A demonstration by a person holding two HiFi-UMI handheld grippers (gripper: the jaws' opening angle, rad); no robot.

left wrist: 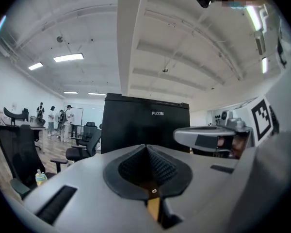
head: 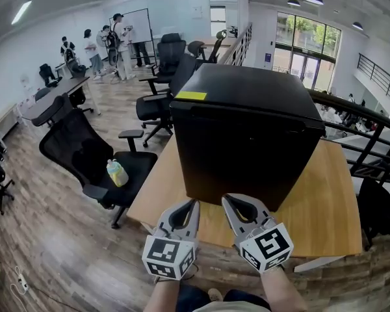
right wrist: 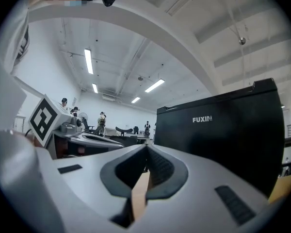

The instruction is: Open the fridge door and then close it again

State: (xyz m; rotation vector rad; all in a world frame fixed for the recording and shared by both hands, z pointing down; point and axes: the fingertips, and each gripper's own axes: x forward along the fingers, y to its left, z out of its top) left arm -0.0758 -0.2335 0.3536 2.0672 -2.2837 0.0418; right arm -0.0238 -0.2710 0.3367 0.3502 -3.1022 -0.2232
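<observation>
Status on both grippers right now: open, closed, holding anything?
Left gripper: closed, holding nothing.
Right gripper: closed, holding nothing.

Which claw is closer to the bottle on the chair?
Left. The left claw is to the right of the bottle, in front of the fridge. The right claw is farther right, beyond the left one.

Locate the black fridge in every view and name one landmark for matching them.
Head view: fridge at centre, standing on the wooden table.
Left gripper view: fridge at centre, straight beyond the shut left tool.
Right gripper view: fridge right of centre.
Landmark: white FUXIN lettering on its front shows in both gripper views; the head view does not show it.
</observation>
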